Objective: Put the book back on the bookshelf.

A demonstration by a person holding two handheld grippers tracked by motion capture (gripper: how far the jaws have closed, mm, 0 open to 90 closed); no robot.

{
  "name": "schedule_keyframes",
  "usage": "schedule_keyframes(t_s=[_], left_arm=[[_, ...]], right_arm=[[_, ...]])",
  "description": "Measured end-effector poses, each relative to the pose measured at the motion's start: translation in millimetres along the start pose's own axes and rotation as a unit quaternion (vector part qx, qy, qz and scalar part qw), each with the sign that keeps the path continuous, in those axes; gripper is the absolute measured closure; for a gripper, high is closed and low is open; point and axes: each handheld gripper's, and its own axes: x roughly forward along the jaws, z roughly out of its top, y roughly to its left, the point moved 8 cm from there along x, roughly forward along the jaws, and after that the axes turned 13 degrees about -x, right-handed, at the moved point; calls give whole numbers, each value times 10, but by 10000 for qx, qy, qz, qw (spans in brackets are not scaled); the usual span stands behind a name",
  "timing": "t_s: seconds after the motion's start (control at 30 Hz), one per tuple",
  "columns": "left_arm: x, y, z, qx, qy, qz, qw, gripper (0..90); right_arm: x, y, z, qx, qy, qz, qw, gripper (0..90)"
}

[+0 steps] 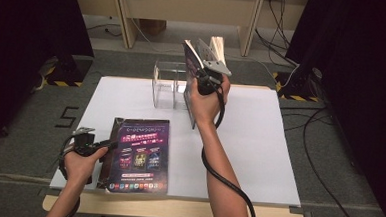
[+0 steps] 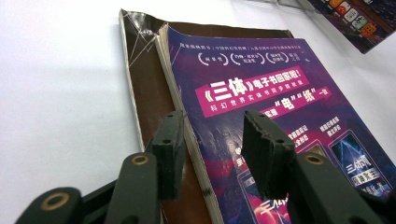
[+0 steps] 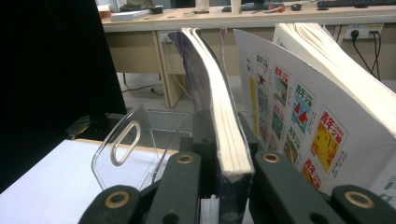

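We hold a thick paperback (image 3: 224, 135) upright, lifted above the far middle of the white table (image 1: 259, 142), our right gripper (image 1: 207, 81) clenched on its page edge. Just beside it stand a clear acrylic rack (image 1: 164, 84) and a white book (image 3: 336, 93). Our left gripper (image 2: 212, 149) rests released, jaws straddling the edge of a purple magazine (image 1: 139, 153) lying flat near us

A purple-covered book (image 1: 139, 155) lies flat at the near left of the white surface (image 1: 258, 157), front cover up with bright lettering, its brown outer flap (image 2: 148, 88) creased and scuffed at the far corner. A second book (image 3: 223, 126) is held upright above the far middle of the surface, pages edge-on, its dark cover bowing slightly; just beside it stands what seems a white-backed magazine (image 3: 299, 112).
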Motion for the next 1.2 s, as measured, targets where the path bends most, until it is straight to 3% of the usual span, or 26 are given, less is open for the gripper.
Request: schedule_keyframes(t_s=[1.2], left_arm=[[-22,6,21,-47,-65,-14,10000,588]], right_arm=[[172,37,87,19,21,-124,9999,845]])
